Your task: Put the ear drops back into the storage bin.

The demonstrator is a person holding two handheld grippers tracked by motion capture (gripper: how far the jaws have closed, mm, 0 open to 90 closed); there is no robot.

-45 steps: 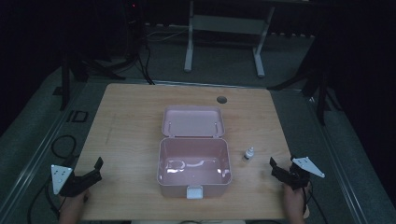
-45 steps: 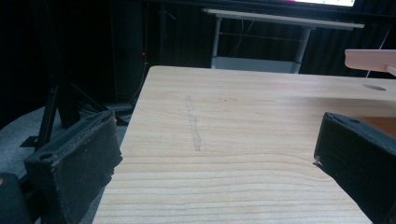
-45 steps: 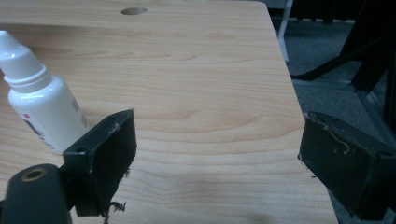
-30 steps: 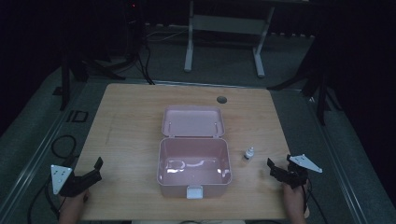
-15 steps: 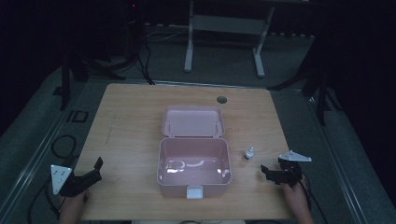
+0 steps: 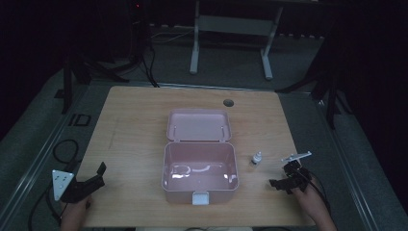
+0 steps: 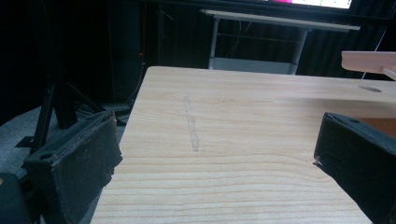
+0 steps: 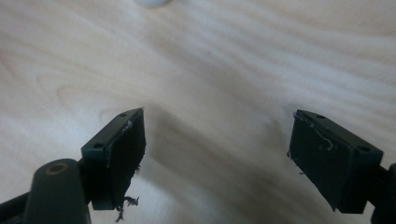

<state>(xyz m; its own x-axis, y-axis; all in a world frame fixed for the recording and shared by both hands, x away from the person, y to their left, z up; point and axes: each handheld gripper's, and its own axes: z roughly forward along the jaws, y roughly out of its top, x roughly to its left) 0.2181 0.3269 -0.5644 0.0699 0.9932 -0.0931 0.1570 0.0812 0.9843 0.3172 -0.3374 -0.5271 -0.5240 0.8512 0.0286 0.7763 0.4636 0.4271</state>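
No text, label or number can be read — nothing legible anywhere.

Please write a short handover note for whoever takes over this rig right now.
Left gripper: open, holding nothing, at the table's near left corner, aimed across bare wood.
Right gripper: open, holding nothing, low over the table at the near right, with the small dropper bottle just ahead of it.
Pink box: open in the middle of the table, lid laid back on the far side. The bottle stands upright beside the box's right wall, apart from it.
Done: box opened; nothing grasped yet.
Left: probably grasp the bottle with the right gripper and place it in the box, then perhaps close the lid.
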